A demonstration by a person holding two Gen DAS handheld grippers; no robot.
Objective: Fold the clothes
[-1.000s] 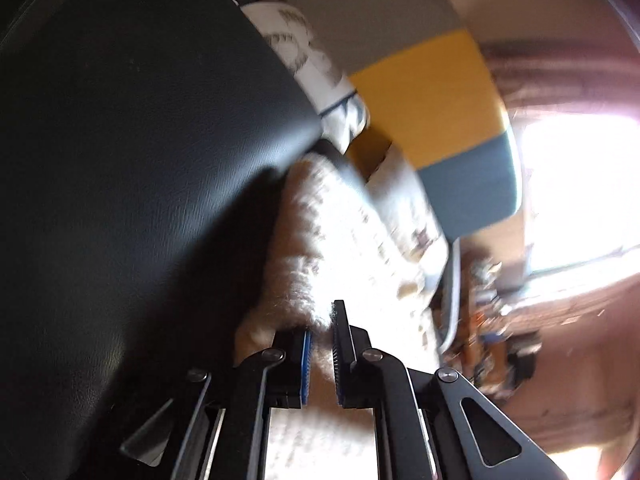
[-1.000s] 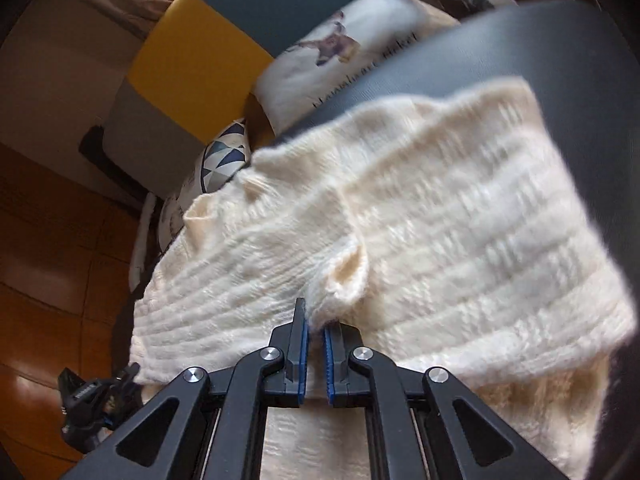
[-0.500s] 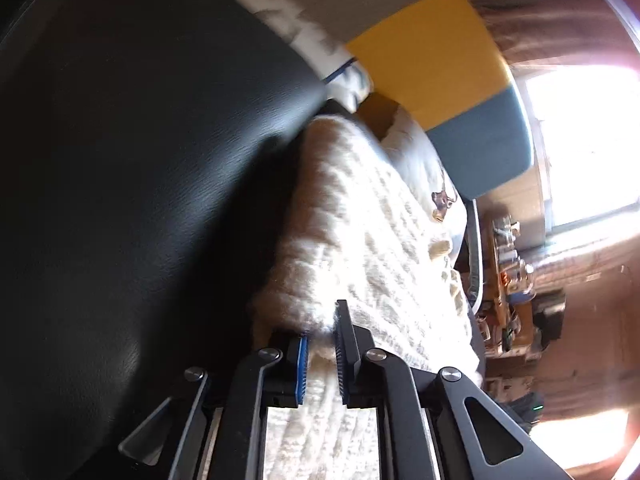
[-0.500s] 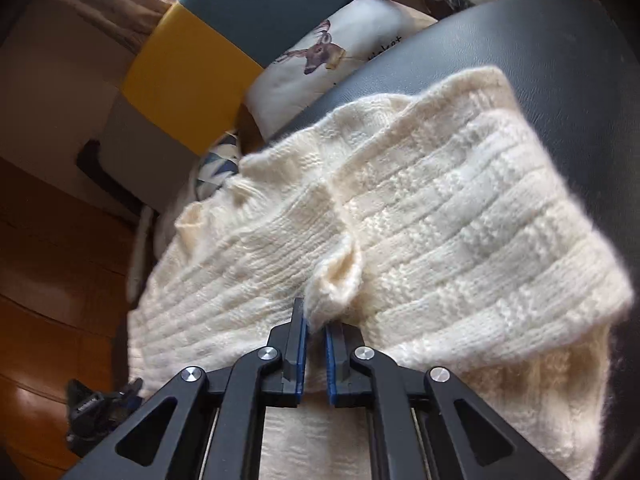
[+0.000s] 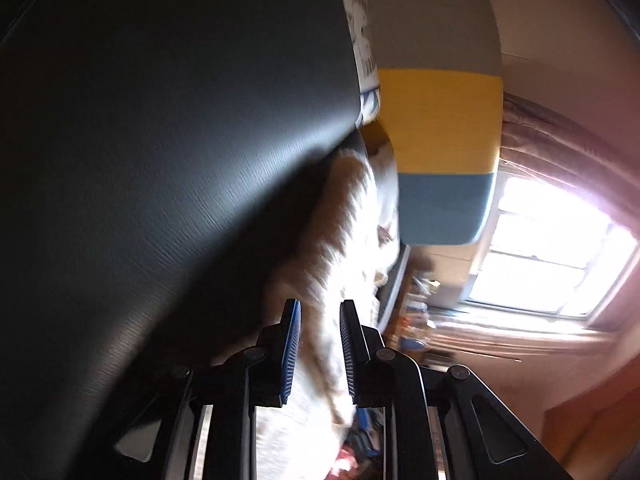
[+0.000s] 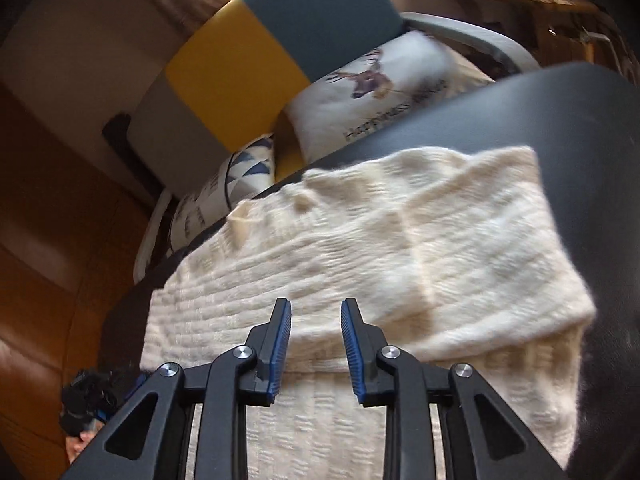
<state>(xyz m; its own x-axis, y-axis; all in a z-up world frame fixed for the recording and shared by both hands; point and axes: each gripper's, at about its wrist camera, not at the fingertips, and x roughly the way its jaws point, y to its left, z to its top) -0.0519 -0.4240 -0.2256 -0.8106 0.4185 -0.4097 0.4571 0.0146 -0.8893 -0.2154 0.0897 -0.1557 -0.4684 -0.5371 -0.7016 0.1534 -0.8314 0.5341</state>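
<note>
Both grippers stood open over the cream sweater point(image 6: 400, 248) folded on the black seat point(image 6: 560, 120): the right gripper point(image 6: 316, 320) empty, the left gripper point(image 5: 319, 320) loosely straddling its edge.

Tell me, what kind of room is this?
Probably a living room at home: a colour-block armchair with a deer-print cushion, a curtained window, and a cream knit sweater on a dark padded surface.

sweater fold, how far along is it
Done: the cream knit sweater lies on the black seat with one layer folded over. In hand: nothing; right gripper and left gripper are open. Left: probably a final fold or tidying.
</note>
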